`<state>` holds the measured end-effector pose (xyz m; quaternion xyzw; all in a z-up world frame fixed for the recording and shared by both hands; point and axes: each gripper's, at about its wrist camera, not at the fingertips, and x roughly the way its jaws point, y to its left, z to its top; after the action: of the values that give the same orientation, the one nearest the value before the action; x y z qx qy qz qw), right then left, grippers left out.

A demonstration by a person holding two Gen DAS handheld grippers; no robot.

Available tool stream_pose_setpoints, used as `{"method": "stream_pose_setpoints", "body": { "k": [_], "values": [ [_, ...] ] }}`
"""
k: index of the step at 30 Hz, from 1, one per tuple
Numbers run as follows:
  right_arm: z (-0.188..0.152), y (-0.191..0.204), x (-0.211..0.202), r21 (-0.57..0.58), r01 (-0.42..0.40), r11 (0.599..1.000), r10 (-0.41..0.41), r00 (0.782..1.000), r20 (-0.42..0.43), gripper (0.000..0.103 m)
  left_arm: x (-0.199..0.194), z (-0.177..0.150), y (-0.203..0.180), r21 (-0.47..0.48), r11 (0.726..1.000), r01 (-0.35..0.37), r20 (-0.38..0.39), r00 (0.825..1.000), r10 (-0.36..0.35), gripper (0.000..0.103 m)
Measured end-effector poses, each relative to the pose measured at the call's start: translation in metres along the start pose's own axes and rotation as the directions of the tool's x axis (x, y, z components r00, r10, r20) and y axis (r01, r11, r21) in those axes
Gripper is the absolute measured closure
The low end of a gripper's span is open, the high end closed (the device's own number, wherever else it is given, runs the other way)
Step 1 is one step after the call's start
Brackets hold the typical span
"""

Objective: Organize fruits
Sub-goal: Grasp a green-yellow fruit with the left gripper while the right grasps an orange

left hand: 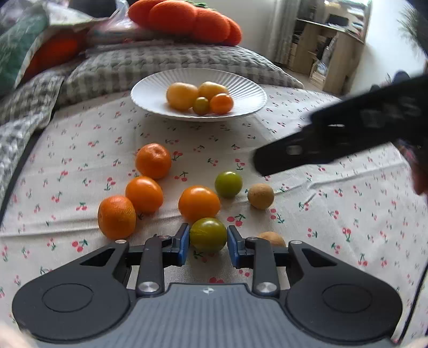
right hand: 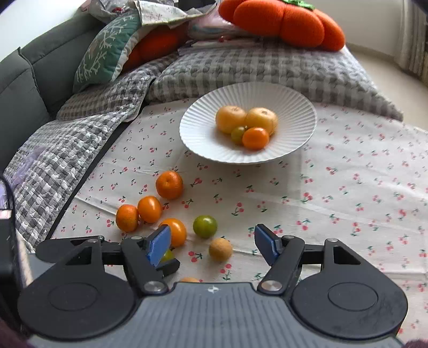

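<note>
A white ribbed plate [left hand: 149,92] [right hand: 294,107] at the back holds two yellow fruits, a small green one and a small orange one. Loose fruit lies on the cherry-print cloth: several oranges [left hand: 153,160] [right hand: 169,184], a green fruit [left hand: 228,184] [right hand: 205,226] and a tan fruit [left hand: 260,196] [right hand: 220,249]. My left gripper [left hand: 208,245] has its blue pads on both sides of another green fruit [left hand: 208,235], touching or nearly touching it. My right gripper [right hand: 212,245] is open and empty above the cloth; it shows blurred in the left wrist view [left hand: 321,144].
Grey checked quilt [right hand: 80,128] and cushions lie at the left and back. An orange pumpkin-shaped pillow [right hand: 283,21] sits behind the plate. A second tan fruit [left hand: 272,238] lies just right of my left gripper. A wooden shelf [left hand: 329,48] stands at far right.
</note>
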<state>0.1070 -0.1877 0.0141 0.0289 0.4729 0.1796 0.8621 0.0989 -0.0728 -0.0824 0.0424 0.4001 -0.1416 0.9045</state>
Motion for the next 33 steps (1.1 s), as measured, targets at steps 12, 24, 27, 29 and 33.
{"method": "stream_pose_setpoints", "body": {
  "k": [12,24,27,29,33],
  "values": [
    [-0.003,0.026,0.031,-0.310,-0.042,0.950,0.052,0.998,0.023,0.050,-0.035,-0.001,0.013,0.124,0.982,-0.142,0.099,0.987,0.130,0.080],
    [-0.016,0.051,0.042,-0.507,-0.051,0.861,0.090,0.995,0.053,0.058,-0.059,0.007,0.025,0.191,0.939,-0.287,0.240,0.941,0.238,0.080],
    [-0.016,0.052,0.048,-0.517,-0.048,0.854,0.087,0.995,0.051,0.060,-0.059,0.008,0.025,0.194,0.934,-0.298,0.250,0.936,0.247,0.080],
    [-0.017,0.054,0.051,-0.524,-0.055,0.850,0.091,0.995,0.044,0.062,-0.061,0.007,0.024,0.194,0.935,-0.297,0.254,0.936,0.245,0.080],
    [-0.020,0.057,0.055,-0.535,-0.053,0.843,0.084,0.996,0.034,0.069,-0.062,0.007,0.027,0.179,0.939,-0.294,0.248,0.937,0.246,0.080]
  ]
}}
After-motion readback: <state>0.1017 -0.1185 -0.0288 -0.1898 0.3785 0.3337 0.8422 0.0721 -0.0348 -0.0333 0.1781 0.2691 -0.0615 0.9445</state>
